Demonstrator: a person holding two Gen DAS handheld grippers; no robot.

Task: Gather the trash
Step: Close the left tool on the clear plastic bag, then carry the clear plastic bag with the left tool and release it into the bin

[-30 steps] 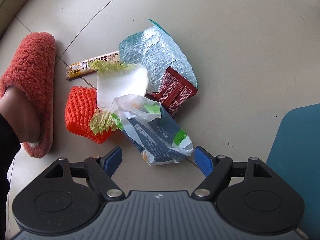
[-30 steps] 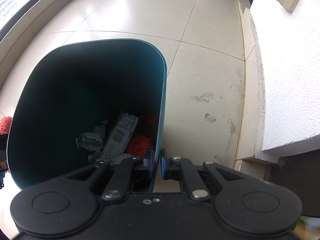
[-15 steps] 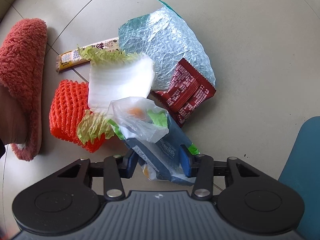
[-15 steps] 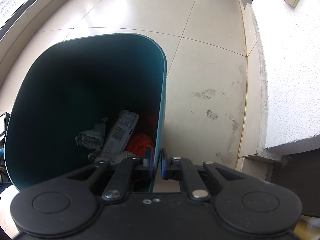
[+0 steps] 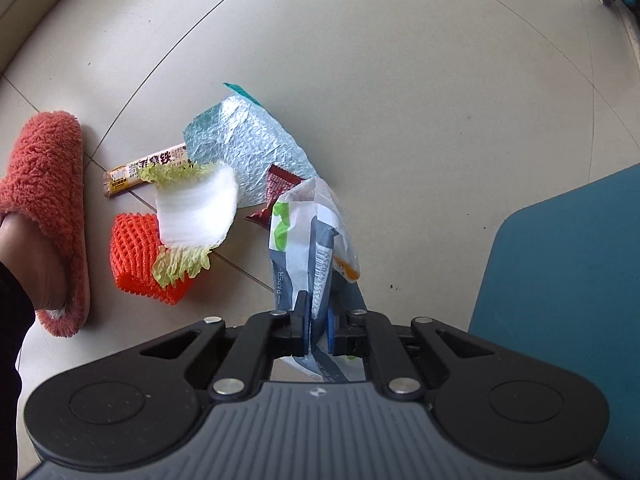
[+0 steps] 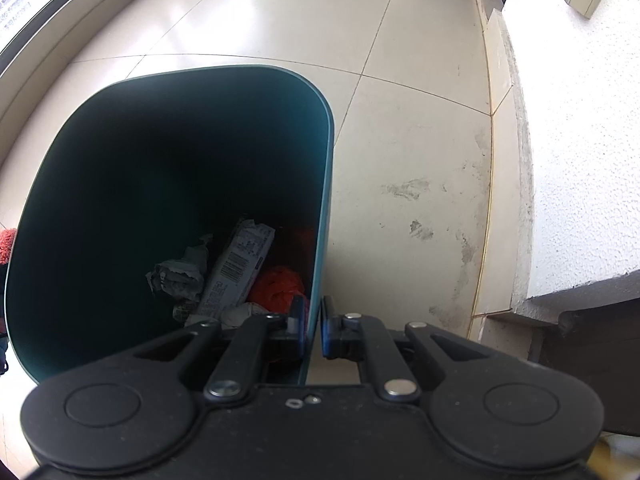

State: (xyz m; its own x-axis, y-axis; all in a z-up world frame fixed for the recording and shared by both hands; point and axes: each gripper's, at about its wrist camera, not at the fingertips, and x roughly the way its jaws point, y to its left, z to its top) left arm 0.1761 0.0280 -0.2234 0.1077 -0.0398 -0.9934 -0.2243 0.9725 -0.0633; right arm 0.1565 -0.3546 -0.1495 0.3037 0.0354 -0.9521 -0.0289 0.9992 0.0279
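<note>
five pieces of trash lie on the floor point(image 5: 400, 80): one foam sheet point(image 5: 196, 210), one orange net point(image 5: 136, 264), one snack stick wrapper point(image 5: 148, 168), one bubble mailer point(image 5: 248, 148), one red packet point(image 5: 276, 188); one bin point(image 6: 326, 184); one slipper point(image 5: 44, 184).

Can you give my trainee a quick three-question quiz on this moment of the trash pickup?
1. True or false: the left gripper is shut on the plastic bag.
2. What does the right gripper clamp: A) the teal bin's wall, B) a slipper, C) nothing?
3. Which litter lies partly under the white foam sheet?

Key: 1 true. 2 A. 3 the orange foam net.
</note>
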